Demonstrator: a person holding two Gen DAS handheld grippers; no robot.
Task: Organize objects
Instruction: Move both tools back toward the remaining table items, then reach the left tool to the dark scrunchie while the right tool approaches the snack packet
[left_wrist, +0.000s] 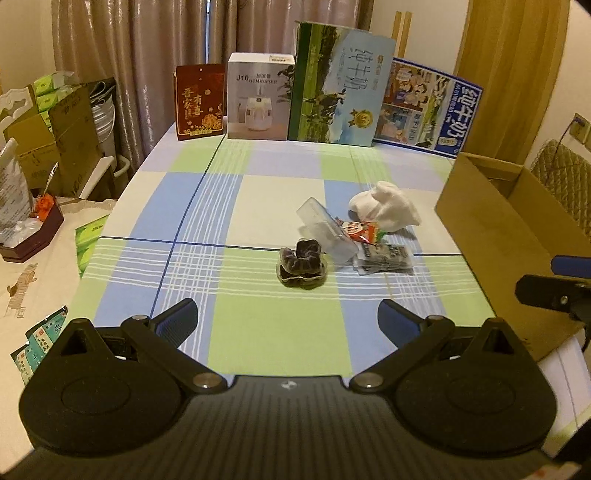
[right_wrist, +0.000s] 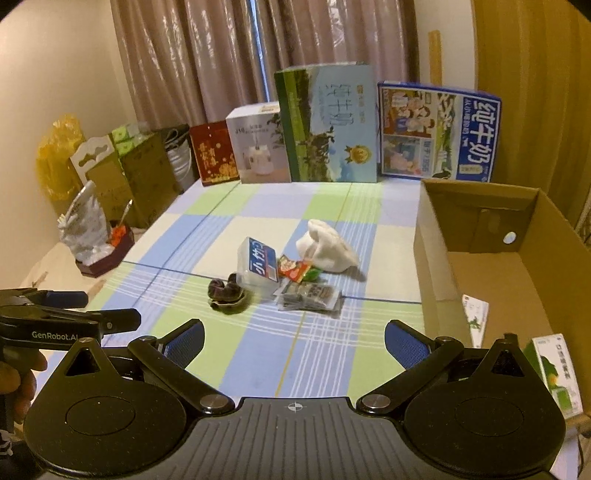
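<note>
A small heap lies mid-table: a dark scrunchie (left_wrist: 302, 266) (right_wrist: 227, 292), a clear plastic case (left_wrist: 327, 230) (right_wrist: 260, 266) with a blue label, a red snack packet (left_wrist: 360, 230) (right_wrist: 293, 268), a dark foil sachet (left_wrist: 384, 258) (right_wrist: 308, 295) and a white cloth (left_wrist: 386, 206) (right_wrist: 327, 246). My left gripper (left_wrist: 287, 320) is open, hanging short of the scrunchie with nothing between its fingers. My right gripper (right_wrist: 294, 343) is open too, near the table's front edge, empty. An open cardboard box (left_wrist: 509, 229) (right_wrist: 487, 273) stands at the right and holds two green-and-white cartons (right_wrist: 556, 373).
Several upright printed boxes (left_wrist: 336, 85) (right_wrist: 325, 125) line the far edge of the checked tablecloth (left_wrist: 258, 206) (right_wrist: 258, 332). Cardboard boxes and bags (left_wrist: 55, 136) crowd the left side. A person's hand (right_wrist: 18, 380) holds the left gripper at the lower left of the right wrist view.
</note>
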